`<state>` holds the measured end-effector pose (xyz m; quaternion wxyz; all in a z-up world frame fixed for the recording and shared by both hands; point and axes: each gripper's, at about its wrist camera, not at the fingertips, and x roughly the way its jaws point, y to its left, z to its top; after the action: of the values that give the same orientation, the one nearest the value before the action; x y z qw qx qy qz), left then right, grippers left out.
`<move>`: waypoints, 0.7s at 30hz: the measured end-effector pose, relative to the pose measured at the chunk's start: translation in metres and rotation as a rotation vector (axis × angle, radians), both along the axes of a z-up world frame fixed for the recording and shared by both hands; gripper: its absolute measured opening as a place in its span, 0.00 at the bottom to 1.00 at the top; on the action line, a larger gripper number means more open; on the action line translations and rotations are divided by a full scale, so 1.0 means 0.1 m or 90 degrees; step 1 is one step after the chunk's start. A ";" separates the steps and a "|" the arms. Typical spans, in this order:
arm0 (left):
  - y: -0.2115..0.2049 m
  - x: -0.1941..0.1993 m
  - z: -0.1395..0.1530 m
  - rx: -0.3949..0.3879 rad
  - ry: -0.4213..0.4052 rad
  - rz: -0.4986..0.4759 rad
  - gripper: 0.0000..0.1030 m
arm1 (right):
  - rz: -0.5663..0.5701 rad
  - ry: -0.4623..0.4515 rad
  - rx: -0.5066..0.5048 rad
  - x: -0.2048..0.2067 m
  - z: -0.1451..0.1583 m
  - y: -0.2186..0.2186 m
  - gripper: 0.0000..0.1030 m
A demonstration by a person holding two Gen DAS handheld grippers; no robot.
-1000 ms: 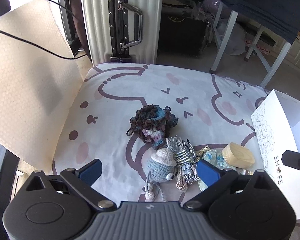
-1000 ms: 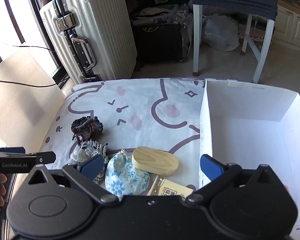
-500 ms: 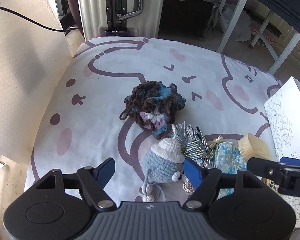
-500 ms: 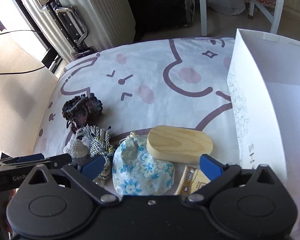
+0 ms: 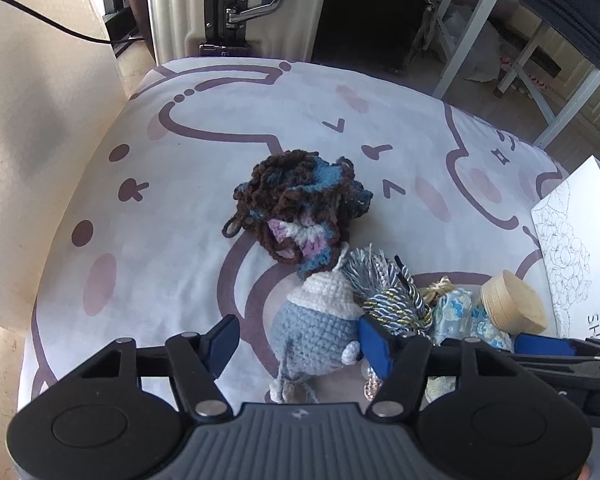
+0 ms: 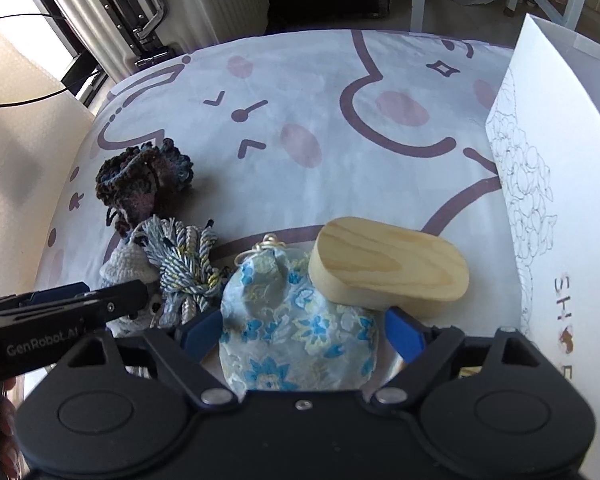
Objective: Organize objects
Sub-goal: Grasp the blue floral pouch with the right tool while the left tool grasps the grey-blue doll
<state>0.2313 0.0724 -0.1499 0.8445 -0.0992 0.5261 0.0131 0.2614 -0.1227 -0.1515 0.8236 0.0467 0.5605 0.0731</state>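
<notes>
On a cartoon-print cushion (image 5: 160, 240) lies a cluster of small items. My left gripper (image 5: 300, 344) straddles a blue-grey crochet doll (image 5: 316, 332). Its jaws are closing: the right pad is at the doll and a gap remains at the left pad. My right gripper (image 6: 302, 334) is low over a blue floral pouch (image 6: 296, 320). Its jaws are closing too, with the pads at the pouch's edges but not squeezing it. A wooden oval box (image 6: 388, 268) rests against the pouch. A striped tassel (image 6: 184, 256) and a dark crochet piece (image 6: 144, 184) lie to the left.
A white cardboard box (image 6: 560, 200) with a flower drawing stands open at the cushion's right edge. A white suitcase (image 5: 236, 0) stands behind the cushion, with white table legs (image 5: 452, 52) further back. A cream panel (image 5: 40, 160) rises on the left. Bare cushion shows beyond the items.
Both grippers have come down closer to the cluster. The left jaws have narrowed a lot around the crochet doll. The right jaws have narrowed slightly around the floral pouch.
</notes>
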 end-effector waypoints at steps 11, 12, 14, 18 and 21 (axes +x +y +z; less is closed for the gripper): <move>0.14 0.05 -0.07 -0.066 0.012 0.046 0.63 | 0.062 0.016 -0.038 0.04 -0.18 0.21 0.91; 0.14 0.06 -0.07 -0.065 0.012 0.045 0.63 | 0.071 0.013 -0.050 0.04 -0.18 0.23 0.91; 0.12 0.07 -0.07 -0.063 0.014 0.043 0.63 | 0.088 0.010 -0.072 0.03 -0.19 0.28 0.92; 0.06 0.08 -0.09 -0.056 0.023 0.033 0.61 | 0.107 0.008 -0.095 0.01 -0.20 0.31 0.87; 0.06 0.09 -0.09 -0.068 0.020 0.039 0.52 | 0.127 0.003 -0.096 -0.02 -0.18 0.29 0.84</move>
<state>0.2398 0.0785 -0.1588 0.8290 -0.1599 0.5358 0.0122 0.2593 -0.0933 -0.1695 0.8120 -0.0709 0.5684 0.1124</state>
